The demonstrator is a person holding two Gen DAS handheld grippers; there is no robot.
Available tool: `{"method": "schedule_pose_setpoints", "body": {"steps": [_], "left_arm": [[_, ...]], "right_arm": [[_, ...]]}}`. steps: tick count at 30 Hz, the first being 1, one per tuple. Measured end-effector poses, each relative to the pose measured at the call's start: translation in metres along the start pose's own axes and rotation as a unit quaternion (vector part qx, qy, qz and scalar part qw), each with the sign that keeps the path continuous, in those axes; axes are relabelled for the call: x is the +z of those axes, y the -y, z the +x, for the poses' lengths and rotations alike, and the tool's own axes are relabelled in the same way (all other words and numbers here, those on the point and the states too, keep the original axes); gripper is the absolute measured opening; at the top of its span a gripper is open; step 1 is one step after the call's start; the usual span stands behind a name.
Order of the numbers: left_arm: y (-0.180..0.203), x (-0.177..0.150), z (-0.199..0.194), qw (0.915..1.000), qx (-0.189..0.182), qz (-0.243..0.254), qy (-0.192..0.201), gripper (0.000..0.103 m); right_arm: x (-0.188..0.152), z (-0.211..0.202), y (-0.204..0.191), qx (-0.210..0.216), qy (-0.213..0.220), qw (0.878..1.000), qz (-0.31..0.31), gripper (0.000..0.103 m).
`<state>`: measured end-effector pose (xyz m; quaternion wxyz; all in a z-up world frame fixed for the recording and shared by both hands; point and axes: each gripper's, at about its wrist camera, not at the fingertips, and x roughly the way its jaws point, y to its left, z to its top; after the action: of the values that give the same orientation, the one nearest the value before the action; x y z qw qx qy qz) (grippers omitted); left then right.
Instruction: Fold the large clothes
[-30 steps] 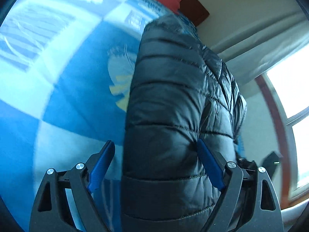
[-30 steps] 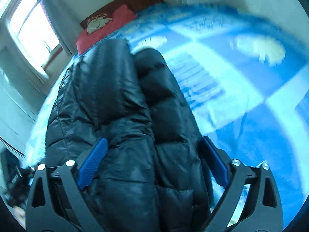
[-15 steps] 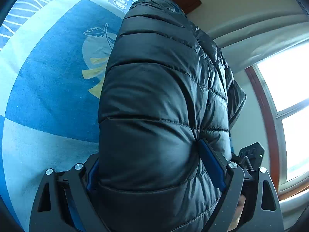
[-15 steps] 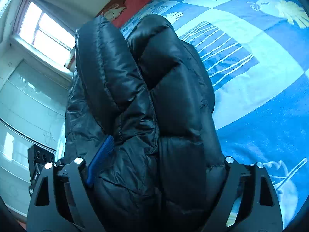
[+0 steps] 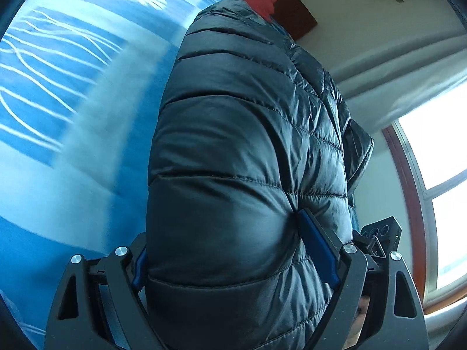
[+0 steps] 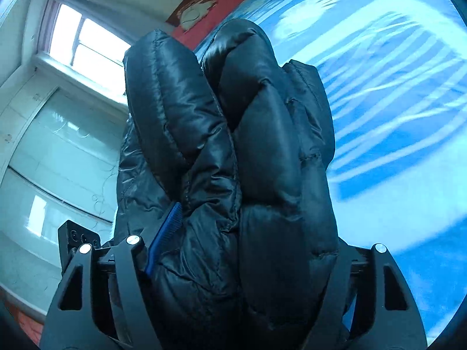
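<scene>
The jaws of the left gripper [image 5: 233, 250] squeeze a fat roll of the black puffy jacket [image 5: 245, 157]. The right gripper [image 6: 245, 250] has just been closing its jaws, and they now pinch a thick bunch of the jacket [image 6: 233, 151] too. It hangs held up over the blue bed [image 5: 58, 122]. It looks light, soft and squishy, and its shiny cloth may slip. Grab deep on thick folds, not thin edges.
</scene>
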<state>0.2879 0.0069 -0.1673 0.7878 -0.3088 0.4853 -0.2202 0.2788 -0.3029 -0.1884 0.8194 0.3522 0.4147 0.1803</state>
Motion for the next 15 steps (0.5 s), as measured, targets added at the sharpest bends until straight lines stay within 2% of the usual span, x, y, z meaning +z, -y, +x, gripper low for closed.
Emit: {"method": "schedule_pose_setpoints", "body": {"steps": [4, 8, 11, 12, 15], "left_arm": [[-0.013, 0.008, -0.007, 0.9999, 0.013, -0.006, 0.007, 0.085], [-0.014, 0.002, -0.003, 0.9999, 0.011, -0.003, 0.007, 0.085], [-0.010, -0.001, -0.009, 0.9997, 0.020, -0.007, 0.010, 0.086], [-0.007, -0.002, -0.013, 0.9994, 0.030, -0.005, 0.015, 0.086], [-0.006, -0.003, -0.033, 0.9974, 0.066, 0.008, 0.030, 0.086]], "right_arm": [[0.000, 0.020, -0.009, -0.005, -0.006, 1.000, -0.009, 0.071], [-0.004, 0.011, 0.001, -0.006, -0.007, 1.000, -0.004, 0.073], [-0.001, 0.000, -0.004, -0.042, 0.002, 0.999, -0.012, 0.081], [0.003, 0.004, -0.020, -0.053, 0.007, 0.998, -0.016, 0.081], [-0.001, -0.014, -0.035, -0.087, 0.031, 0.995, -0.035, 0.084]]}}
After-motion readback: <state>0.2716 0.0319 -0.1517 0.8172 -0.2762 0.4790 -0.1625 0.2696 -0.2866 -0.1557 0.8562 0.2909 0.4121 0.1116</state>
